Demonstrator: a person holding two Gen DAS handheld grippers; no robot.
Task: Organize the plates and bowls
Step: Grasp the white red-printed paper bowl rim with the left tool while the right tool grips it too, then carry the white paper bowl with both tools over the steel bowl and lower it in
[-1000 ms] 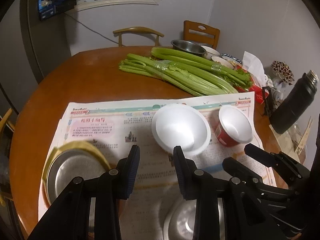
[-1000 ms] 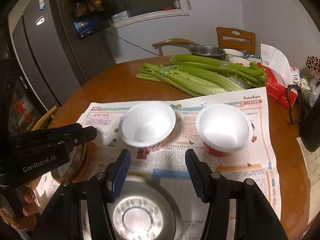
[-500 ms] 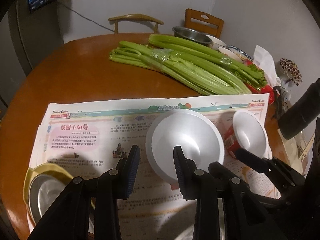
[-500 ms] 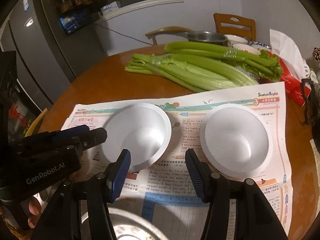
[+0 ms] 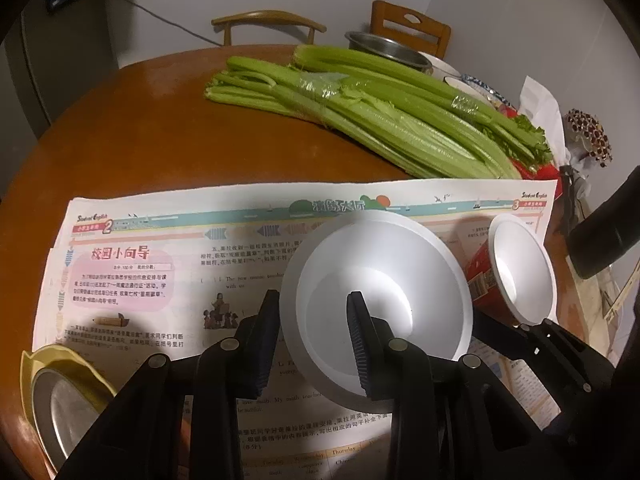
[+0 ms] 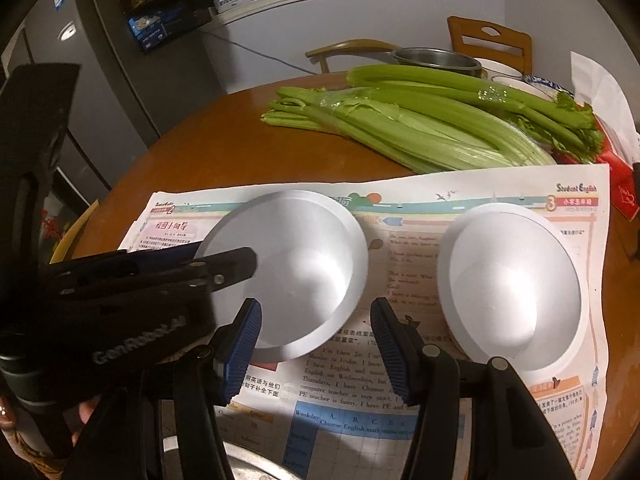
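my left hand-held gripper [image 5: 313,294] points steeply down at the near white bowl [image 5: 380,264], which stands on the newspaper [image 5: 140,280] right of centre in the left wrist view; its jaws stand a moderate way apart and straddle the bowl's near rim, one finger [image 5: 264,340] outside the wall and the other inside the hollow; i think the outer pad is just beside the wall, but i cannot tell whether it touches, and nothing is clamped.

my right hand-held gripper [image 6: 316,301] hangs over the printed page in the lower middle of the right wrist view; its jaws are apart with only paper showing between them and hold nothing; the same white bowl sits just up and left of that gap, and a second white bowl [image 6: 508,280], red on its outer wall, stands at the right of the frame, apart from the first.

the newspaper lies spread on the round brown tabletop [image 5: 140,140]; beyond it, in the upper middle, lie long bunches of celery [image 5: 380,120], with a steel pot [image 5: 384,46] behind them; a steel dish with a yellow rim [image 5: 60,400] sits at the lower left of the left view, partly on the paper; a dark bottle [image 5: 604,232] leans in at the right edge.
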